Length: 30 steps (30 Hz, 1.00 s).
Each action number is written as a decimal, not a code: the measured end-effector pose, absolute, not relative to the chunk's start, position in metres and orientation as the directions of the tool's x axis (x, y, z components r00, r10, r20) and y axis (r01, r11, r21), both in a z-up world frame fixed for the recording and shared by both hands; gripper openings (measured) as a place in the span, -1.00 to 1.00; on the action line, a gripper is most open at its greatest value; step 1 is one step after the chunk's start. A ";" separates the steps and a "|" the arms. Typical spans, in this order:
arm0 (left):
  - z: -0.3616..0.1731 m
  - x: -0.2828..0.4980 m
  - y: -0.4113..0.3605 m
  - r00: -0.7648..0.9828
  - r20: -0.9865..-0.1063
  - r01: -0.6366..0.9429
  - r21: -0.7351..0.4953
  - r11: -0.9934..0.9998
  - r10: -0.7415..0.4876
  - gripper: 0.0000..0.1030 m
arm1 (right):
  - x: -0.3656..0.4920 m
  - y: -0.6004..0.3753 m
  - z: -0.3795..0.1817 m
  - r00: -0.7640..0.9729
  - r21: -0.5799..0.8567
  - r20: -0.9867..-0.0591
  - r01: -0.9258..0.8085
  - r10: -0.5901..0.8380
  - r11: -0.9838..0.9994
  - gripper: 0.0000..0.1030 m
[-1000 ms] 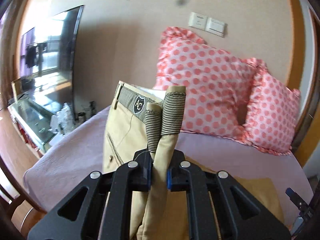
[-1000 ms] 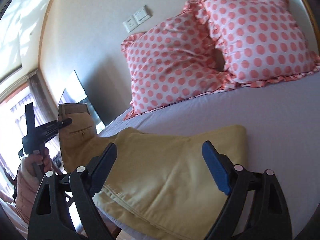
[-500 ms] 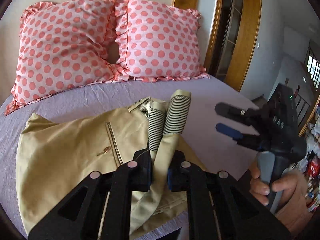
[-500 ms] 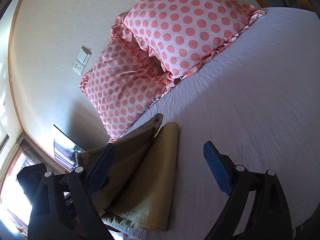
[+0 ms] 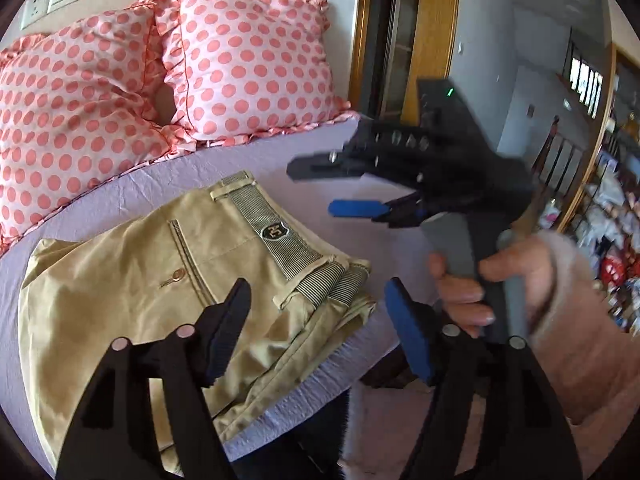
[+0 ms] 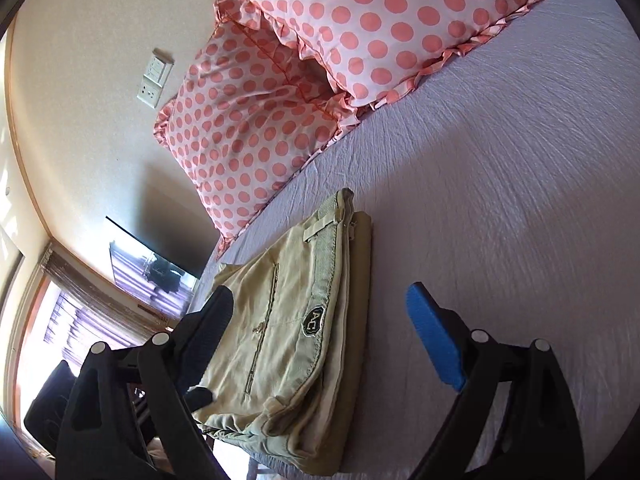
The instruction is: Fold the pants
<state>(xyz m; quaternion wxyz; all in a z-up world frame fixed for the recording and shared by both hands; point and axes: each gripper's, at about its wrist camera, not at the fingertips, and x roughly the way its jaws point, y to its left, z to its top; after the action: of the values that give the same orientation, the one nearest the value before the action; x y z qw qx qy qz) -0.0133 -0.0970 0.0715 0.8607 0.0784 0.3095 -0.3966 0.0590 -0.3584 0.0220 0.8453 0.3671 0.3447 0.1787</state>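
Folded pants [image 5: 168, 280] lie flat on the bed [image 5: 280, 160], near its edge. I hold the left gripper [image 5: 316, 328] and right gripper [image 6: 320, 328] above them, fingers spread, gripping nothing.

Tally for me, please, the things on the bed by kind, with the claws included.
Polka-dot pillows: 2 (left pillow, right pillow)
Folded khaki pants: 1
Claws: 2 (left claw, right claw), both open and empty
Total: 5
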 end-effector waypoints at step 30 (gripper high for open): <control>0.048 0.155 0.092 0.456 -0.693 0.281 -0.483 0.829 -0.559 -0.85 | 0.128 -0.319 0.039 0.529 0.732 -0.454 -0.238 0.717 0.639 -0.81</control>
<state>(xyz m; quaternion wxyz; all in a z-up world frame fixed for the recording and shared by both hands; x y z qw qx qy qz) 0.1553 0.0916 0.0478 0.8396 -0.1515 0.4577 -0.2501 0.1283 -0.3192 0.0394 0.8180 0.3089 0.3878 0.2917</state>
